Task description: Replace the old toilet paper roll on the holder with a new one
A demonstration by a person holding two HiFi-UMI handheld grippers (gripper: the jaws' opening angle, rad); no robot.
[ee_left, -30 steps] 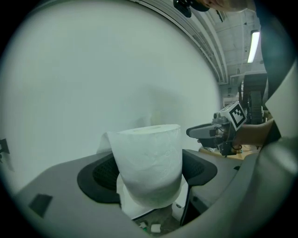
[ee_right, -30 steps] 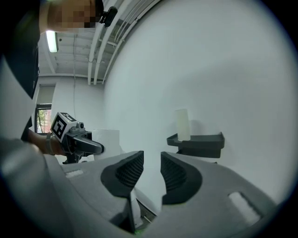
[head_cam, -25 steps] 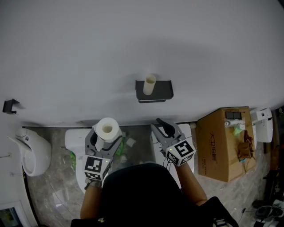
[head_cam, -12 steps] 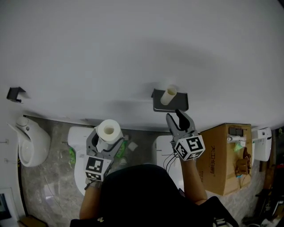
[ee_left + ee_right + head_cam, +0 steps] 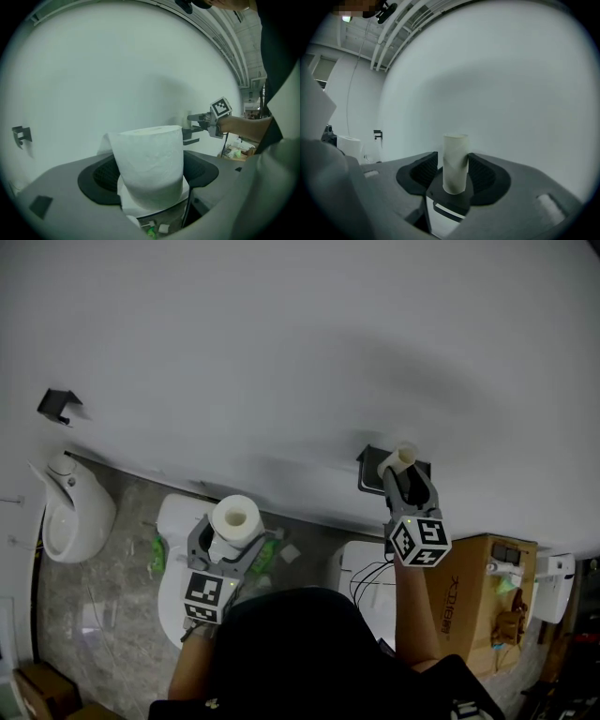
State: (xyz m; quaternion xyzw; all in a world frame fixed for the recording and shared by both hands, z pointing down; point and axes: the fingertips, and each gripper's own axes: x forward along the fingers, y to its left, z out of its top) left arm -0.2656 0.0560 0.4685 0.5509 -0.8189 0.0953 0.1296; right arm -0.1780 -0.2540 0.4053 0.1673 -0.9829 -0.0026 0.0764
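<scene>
A new white toilet paper roll (image 5: 234,518) stands upright between the jaws of my left gripper (image 5: 232,532), which is shut on it low at the left. In the left gripper view the roll (image 5: 150,161) fills the centre. An empty cardboard tube (image 5: 402,457) stands upright on the black wall holder (image 5: 368,470). My right gripper (image 5: 406,476) has reached it. In the right gripper view the tube (image 5: 455,161) stands between the two jaws above the holder (image 5: 449,200). A thin gap shows on its left side, so the gripper reads as open.
A white toilet (image 5: 172,521) is below the left gripper and another white fixture (image 5: 358,570) is under the right arm. A white urinal (image 5: 75,510) is at the far left, a black hook (image 5: 58,405) is on the wall, and a cardboard box (image 5: 476,601) stands at the right.
My right gripper has moved up and to the right to the holder, and its jaws now flank the cardboard tube. The left gripper has kept hold of the new roll.
</scene>
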